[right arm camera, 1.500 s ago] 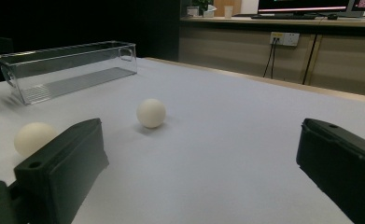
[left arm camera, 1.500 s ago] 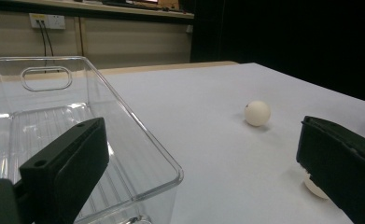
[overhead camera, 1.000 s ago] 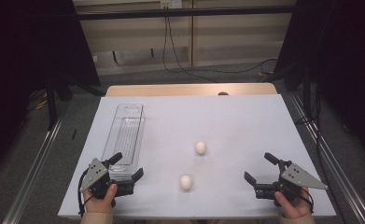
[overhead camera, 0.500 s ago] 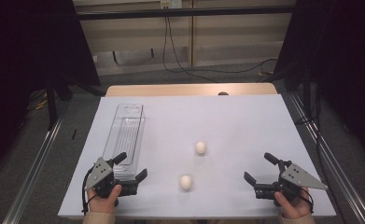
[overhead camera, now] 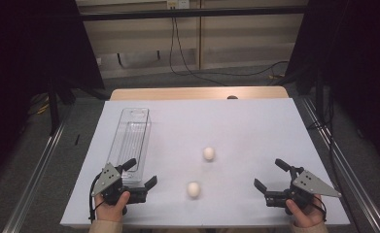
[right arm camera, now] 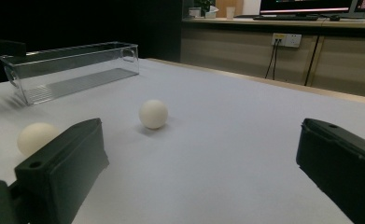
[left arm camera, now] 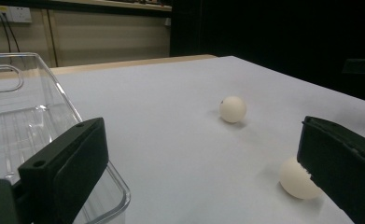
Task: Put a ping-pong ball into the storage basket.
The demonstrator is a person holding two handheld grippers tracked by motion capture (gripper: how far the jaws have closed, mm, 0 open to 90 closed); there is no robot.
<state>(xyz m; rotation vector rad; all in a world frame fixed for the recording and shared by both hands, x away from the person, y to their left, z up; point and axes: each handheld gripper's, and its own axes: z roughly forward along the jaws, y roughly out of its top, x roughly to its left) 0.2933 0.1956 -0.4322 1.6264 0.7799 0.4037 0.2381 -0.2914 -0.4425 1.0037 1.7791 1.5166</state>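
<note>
Your left hand (overhead camera: 111,206) held the left claw (overhead camera: 140,173) at the near left corner of the white worktop (overhead camera: 255,126). Its jaws stood wide apart and gripped nothing. In the high view the claw overlapped the near end of the clear plastic bin (overhead camera: 130,141); in the left gripper view one jaw sat at the bin's near rim, though contact could not be confirmed. The bin lay lengthwise along the left side of the worktop, running from near to far, and appeared empty.

Right of the bin, two white eggs rested on the bare worktop, apart from each other. The near egg (overhead camera: 193,189) lay between the two claws, closer to your left one; in the left gripper view it sat partly behind the right-hand jaw, untouched as far as could be seen. The far egg (overhead camera: 208,153) lay farther out and slightly right, clear of both claws.

At the near right, your right hand (overhead camera: 305,213) held the right claw (overhead camera: 271,175), angled toward the eggs. Its jaws were also spread wide and empty. In the right gripper view both eggs and the bin lay beyond the jaws.
</note>
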